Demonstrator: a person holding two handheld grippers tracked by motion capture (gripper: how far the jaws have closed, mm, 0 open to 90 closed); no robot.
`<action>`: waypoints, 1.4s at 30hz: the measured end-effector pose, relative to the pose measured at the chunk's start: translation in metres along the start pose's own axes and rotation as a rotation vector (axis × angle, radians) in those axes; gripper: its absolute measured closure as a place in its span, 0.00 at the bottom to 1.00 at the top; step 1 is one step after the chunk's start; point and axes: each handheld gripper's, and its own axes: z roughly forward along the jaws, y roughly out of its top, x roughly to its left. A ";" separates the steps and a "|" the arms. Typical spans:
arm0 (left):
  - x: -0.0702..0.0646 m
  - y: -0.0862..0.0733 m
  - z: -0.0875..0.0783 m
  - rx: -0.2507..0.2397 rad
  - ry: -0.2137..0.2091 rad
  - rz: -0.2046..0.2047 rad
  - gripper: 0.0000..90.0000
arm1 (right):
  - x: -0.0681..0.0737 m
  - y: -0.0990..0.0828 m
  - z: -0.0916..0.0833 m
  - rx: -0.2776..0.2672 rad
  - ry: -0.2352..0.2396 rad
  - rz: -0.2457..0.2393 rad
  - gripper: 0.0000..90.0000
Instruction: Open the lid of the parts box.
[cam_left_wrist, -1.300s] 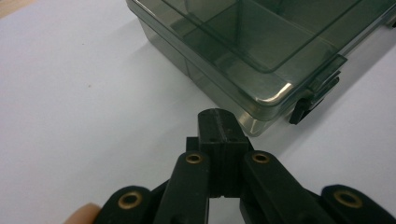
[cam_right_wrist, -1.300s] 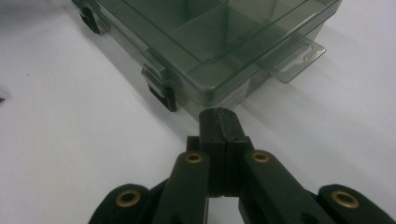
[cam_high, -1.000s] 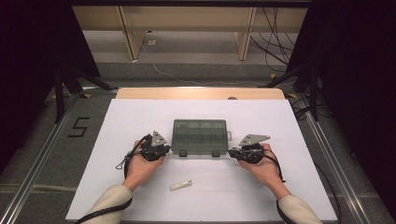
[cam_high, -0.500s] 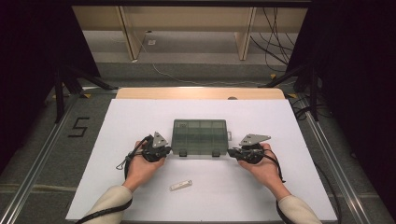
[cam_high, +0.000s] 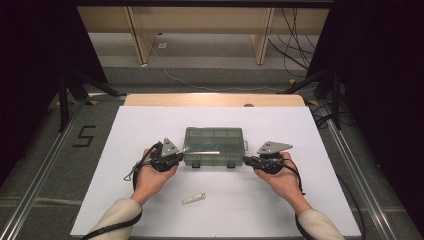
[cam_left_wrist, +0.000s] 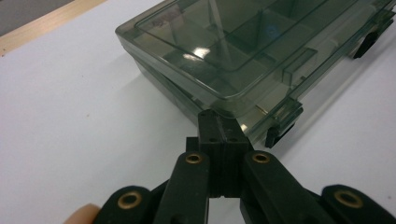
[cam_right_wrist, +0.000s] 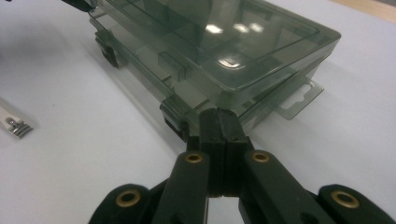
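Left gripper (cam_high: 176, 159), jaws pressed together, tips at the box's (cam_high: 214, 145) left front corner. Box mid-table, lid down, latches apparently not yet opened. Right gripper (cam_high: 248, 160), jaws likewise together, at its right front corner. Opening seems ahead. Small clip (cam_high: 194, 198) lies nearer the person.
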 end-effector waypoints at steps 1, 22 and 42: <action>-0.001 0.001 0.000 -0.011 -0.010 -0.010 0.99 | -0.001 0.001 0.000 -0.008 -0.003 -0.013 1.00; 0.001 0.017 -0.003 -0.060 0.107 -0.046 0.82 | 0.007 0.028 -0.003 -0.108 -0.298 -0.126 0.69; 0.000 0.047 0.001 -0.203 0.271 0.094 0.88 | 0.004 0.048 0.005 -0.197 -0.356 -0.139 0.85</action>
